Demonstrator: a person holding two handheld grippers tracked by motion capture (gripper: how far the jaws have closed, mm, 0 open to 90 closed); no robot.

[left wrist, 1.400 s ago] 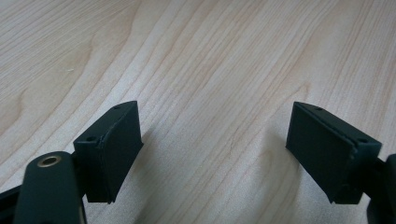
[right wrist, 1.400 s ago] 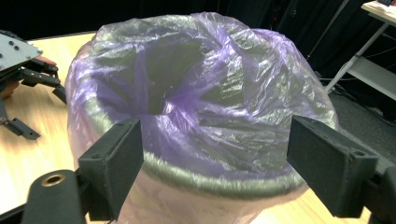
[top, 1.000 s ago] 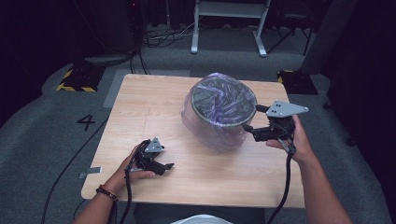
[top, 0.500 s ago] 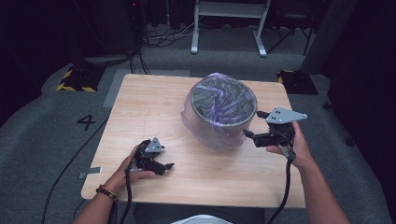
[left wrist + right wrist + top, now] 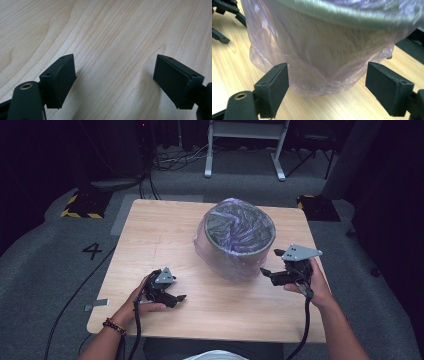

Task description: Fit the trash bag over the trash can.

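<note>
Right gripper (image 5: 274, 266) stands wide with nothing between the jaws, low beside the bag-lined metal bin (image 5: 239, 236) just ahead of its tips; best to pinch only loose purple film near the base, while the left gripper (image 5: 176, 297) rests wide on the table (image 5: 150, 230).

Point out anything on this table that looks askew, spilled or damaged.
Nothing is spilled or broken. The one untidy thing is the pale purple plastic liner over the round grey bin: it hangs loose and crumpled down the outside, bunching on the light wooden table at the bin's foot, and twists wrinkled across the mouth.
</note>
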